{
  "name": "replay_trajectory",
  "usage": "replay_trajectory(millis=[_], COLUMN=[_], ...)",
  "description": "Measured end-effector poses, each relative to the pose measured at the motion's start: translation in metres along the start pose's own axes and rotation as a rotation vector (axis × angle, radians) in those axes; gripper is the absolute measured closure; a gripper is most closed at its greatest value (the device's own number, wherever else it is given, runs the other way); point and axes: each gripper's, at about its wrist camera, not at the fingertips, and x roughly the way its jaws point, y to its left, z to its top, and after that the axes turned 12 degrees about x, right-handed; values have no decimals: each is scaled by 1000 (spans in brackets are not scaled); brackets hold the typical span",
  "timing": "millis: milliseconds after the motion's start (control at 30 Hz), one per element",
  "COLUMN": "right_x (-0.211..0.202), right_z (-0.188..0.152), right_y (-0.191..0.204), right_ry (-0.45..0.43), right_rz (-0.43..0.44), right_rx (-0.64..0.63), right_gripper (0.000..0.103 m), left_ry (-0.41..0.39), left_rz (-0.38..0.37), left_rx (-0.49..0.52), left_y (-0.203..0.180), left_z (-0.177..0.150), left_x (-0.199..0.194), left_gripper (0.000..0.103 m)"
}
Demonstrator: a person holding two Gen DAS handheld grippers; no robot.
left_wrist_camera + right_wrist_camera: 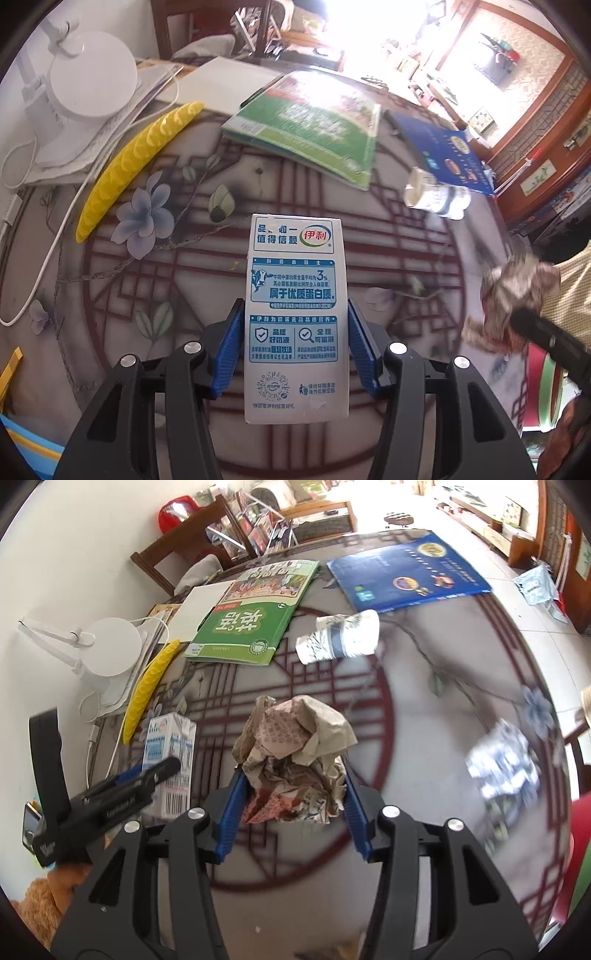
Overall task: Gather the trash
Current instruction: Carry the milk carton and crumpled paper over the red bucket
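Observation:
My left gripper [295, 314] is shut on a white and blue milk carton [295, 314], its blue pads pressed on both sides; the carton also shows in the right wrist view [171, 755] with the left gripper [147, 771] around it. My right gripper [291, 775] is shut on a crumpled brown paper wad [295, 746], which also shows at the right of the left wrist view [513, 295]. A paper cup [338, 637] lies on its side on the table; it also shows in the left wrist view [436, 194]. A blurred crumpled blue-white wrapper [502, 760] lies at the right.
A round patterned table [424, 709] holds a green book [255, 616], a blue booklet [406, 572], a yellow ridged banana-shaped object [147, 686], a white lamp base [110, 646] with cable, and white paper [203, 609]. A wooden chair [177, 550] stands behind.

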Motion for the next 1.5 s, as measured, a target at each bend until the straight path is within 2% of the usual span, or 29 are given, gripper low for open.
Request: replay_trajectory(millis=[333,667,933,1500], right_x=[-54,-101,-118,-151], right_z=[-28,-44,-54,-65], right_y=[-19,-44,-65,-118], right_ry=[-108,-216,-241,-252], right_rz=[-20,-47,-52,-7], right_rx=[46,86,113,99], right_gripper=[54,53,53,53], left_ry=[-86,-139,-149,-157], left_rz=[-46,-93,-100,-55], left_rx=[66,189,229,260], left_y=[-39,-93,-121,-187], left_z=[1,-2,-10,-31], left_x=[-37,-63,-74,-90], left_gripper=[53,53,53,53])
